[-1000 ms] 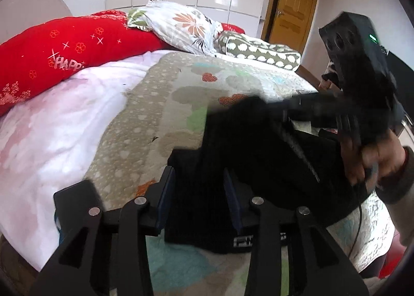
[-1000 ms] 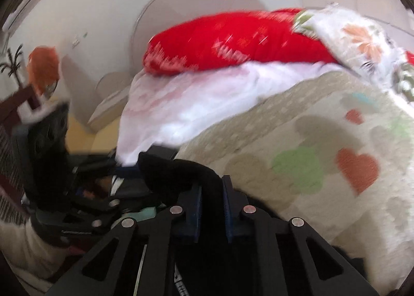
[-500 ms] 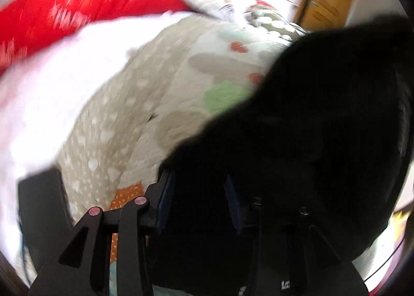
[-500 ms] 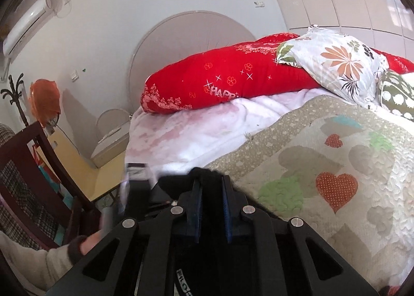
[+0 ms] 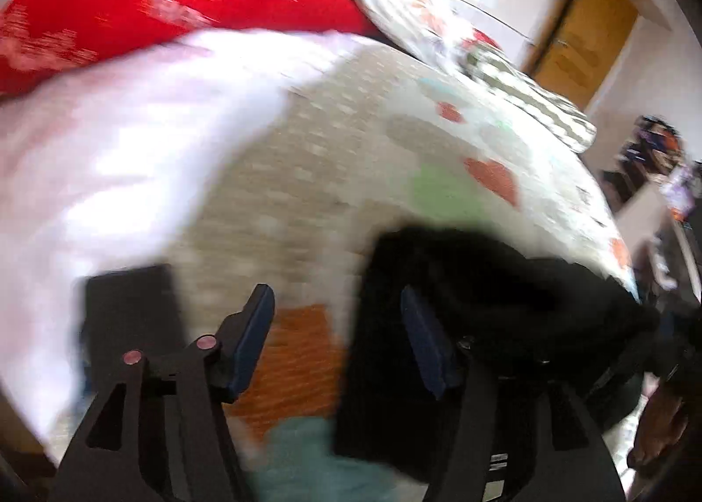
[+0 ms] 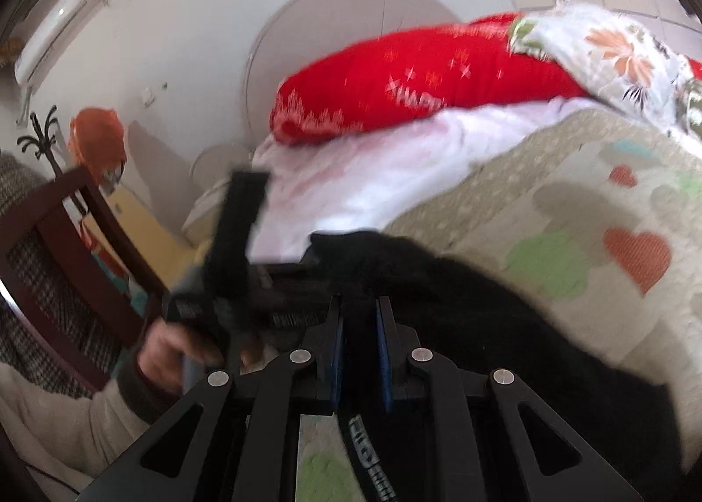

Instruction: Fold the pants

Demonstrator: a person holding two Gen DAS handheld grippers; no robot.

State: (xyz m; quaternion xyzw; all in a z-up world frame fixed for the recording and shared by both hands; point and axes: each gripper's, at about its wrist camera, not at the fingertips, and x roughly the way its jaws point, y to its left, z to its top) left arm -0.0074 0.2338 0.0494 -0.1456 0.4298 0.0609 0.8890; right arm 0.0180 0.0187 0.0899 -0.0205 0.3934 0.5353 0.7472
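Change: my left tool has just been opening; the black pants now lie beside its right pad, not between the pads.
Left tool: wide, holds nothing, because the fold is laid down.
Right tool: narrow, pinches the pants to keep the edge in place.
Pants: folded on the bed quilt, near its edge.

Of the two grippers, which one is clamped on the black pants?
The right gripper: its blue pads stand nearly together with the pants pinched between them. The left gripper has just been opening, and quilt shows between its spread pads.
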